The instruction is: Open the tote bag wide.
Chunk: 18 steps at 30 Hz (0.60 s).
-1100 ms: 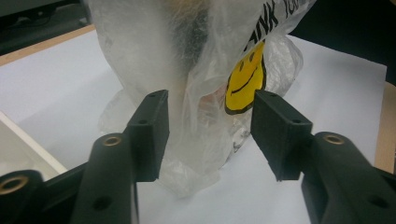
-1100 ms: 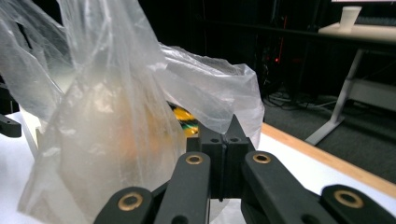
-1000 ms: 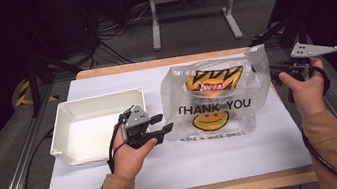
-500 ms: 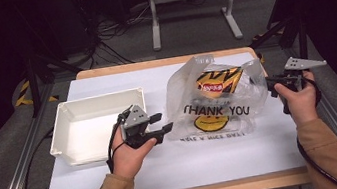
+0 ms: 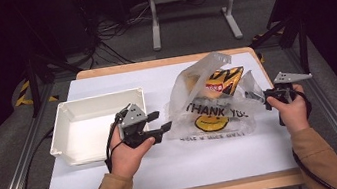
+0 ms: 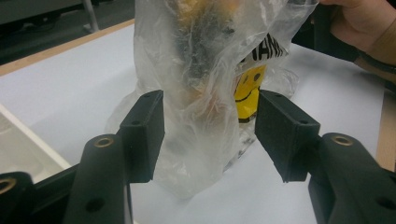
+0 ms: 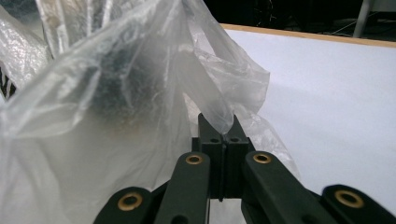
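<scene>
The right hand-held gripper pinches the plastic bag; the left hand-held gripper, just opening, stands spread around the bag's side on the desk.

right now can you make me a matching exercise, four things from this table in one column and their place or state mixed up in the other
Things:
1. left tongs
2. right tongs
3. white bin
4. snack packet

Place or state:
A. inside the clear plastic bag
B. jaws apart, a fold of the bag between them
C. shut on a strip of the bag
D. at the table's left, nothing in it

Pairs: 1-B, 2-C, 3-D, 4-A
</scene>
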{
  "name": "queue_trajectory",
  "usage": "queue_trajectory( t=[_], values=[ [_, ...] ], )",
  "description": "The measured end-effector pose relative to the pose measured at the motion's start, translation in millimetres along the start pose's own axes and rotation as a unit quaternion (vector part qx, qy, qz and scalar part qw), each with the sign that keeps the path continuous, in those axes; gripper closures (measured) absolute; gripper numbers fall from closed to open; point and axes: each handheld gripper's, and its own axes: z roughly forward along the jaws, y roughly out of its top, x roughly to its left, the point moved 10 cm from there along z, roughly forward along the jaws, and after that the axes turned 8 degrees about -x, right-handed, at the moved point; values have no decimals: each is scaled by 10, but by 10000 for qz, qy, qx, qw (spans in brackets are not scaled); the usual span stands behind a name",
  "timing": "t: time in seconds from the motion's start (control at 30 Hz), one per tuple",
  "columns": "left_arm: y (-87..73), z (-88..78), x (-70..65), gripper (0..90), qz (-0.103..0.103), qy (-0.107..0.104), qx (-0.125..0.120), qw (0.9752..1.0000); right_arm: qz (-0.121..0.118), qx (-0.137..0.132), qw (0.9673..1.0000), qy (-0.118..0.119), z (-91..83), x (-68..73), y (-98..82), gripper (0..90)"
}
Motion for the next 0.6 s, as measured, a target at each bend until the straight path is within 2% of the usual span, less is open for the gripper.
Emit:
queue_trajectory(
  t=[0.17, 0.27, 0.33, 0.4, 0.47, 0.6],
  values=[
    [39, 12, -36, 396, 9, -56, -43, 10000, 12, 16, 10000, -4, -28, 32, -20, 872],
    [156, -4, 17, 357, -49, -69, -173, 9998, -96, 109, 9999, -35, -81, 22, 9, 742],
    [231, -7, 24, 309, -69, -2, -241, 9997, -76, 30, 9999, -64, -160, 6, 71, 652],
    [301, -2, -9, 270, -29, -22, -321, 9995, -66, -35, 10000, -54, -232, 26, 109, 568],
    [381, -9, -15, 244, 103, 44, -420, 9991, -221, 49, 9997, -68, -297, 48, 118, 522],
    [527, -29, -107, 233, 134, -9, -591, 9982, -177, 22, 9997, -146, -438, 51, 150, 493]
  ],
)
